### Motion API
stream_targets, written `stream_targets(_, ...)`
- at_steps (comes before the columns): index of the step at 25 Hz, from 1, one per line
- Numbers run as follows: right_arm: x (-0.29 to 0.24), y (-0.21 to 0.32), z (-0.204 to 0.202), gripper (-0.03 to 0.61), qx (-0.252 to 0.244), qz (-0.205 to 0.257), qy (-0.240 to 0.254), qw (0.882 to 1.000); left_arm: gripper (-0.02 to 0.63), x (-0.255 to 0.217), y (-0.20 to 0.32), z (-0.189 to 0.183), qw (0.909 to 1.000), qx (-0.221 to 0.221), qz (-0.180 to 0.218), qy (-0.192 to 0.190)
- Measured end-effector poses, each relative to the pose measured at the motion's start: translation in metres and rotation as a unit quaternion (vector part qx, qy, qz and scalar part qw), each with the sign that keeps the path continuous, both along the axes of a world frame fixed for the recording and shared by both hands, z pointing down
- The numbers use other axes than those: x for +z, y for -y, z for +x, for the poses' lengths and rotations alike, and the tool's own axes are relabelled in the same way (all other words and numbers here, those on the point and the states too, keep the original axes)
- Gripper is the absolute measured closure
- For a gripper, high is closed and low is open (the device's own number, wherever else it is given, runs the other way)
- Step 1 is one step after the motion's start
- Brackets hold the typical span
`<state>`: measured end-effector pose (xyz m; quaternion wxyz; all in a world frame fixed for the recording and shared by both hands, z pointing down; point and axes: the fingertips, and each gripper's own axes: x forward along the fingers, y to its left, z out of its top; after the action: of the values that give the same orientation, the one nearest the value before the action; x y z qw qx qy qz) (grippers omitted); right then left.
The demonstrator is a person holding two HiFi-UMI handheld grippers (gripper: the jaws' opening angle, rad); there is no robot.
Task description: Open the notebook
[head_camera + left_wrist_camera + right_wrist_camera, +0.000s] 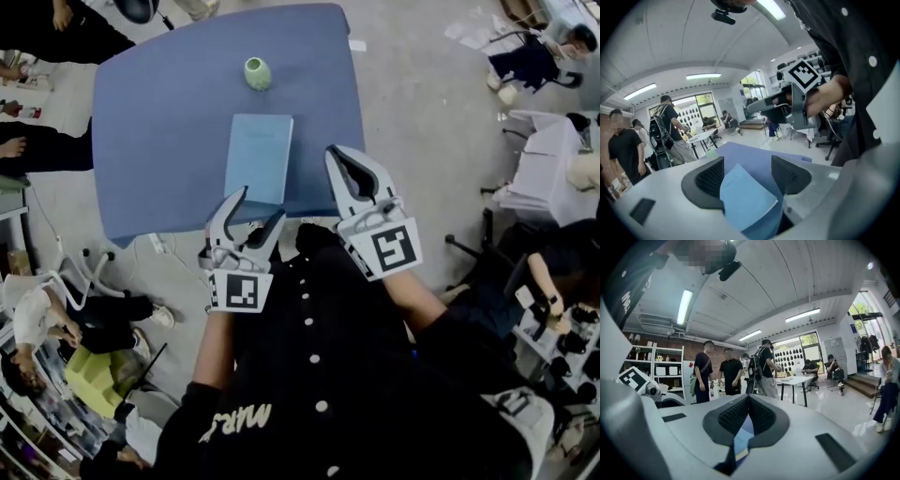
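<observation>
While both grippers hover at its near edge, one blue table (159,112) holds one closed notebook (260,157) and one green pot (257,73).

Grey floor (412,112) surrounds the table; the notebook lies flat near the front edge, light blue cover up, well apart from the pot at the far side. Two grippers in all: the left gripper (261,204) has its jaws spread wide with nothing between them, the notebook's near end showing through the gap beyond; the right gripper (337,155) has its jaws pressed together at the tips, pinching nothing, just right of the notebook. The room is an open workspace with a curved ceiling and strip lights (684,305); shelves (661,366) stand against a brick wall; one white table (794,379) stands farther back; several people stand or sit around.
</observation>
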<state>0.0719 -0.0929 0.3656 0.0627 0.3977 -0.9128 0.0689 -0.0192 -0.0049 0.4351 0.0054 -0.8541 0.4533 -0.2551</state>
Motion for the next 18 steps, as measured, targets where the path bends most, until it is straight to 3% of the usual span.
stream_targets(9, 0.086, 0.009, -0.021, 0.574, 0.015, -0.062, -0.028, 0.998, 0.313, 0.126, 0.004, 0.005, 0.9894, 0.105, -0.059, 0.081)
stream_targets(18, 0.129, 0.016, -0.012, 0.572, 0.026, -0.088, -0.025, 0.996, 0.313, 0.181, 0.02, 0.016, 0.9851, 0.115, -0.081, 0.1)
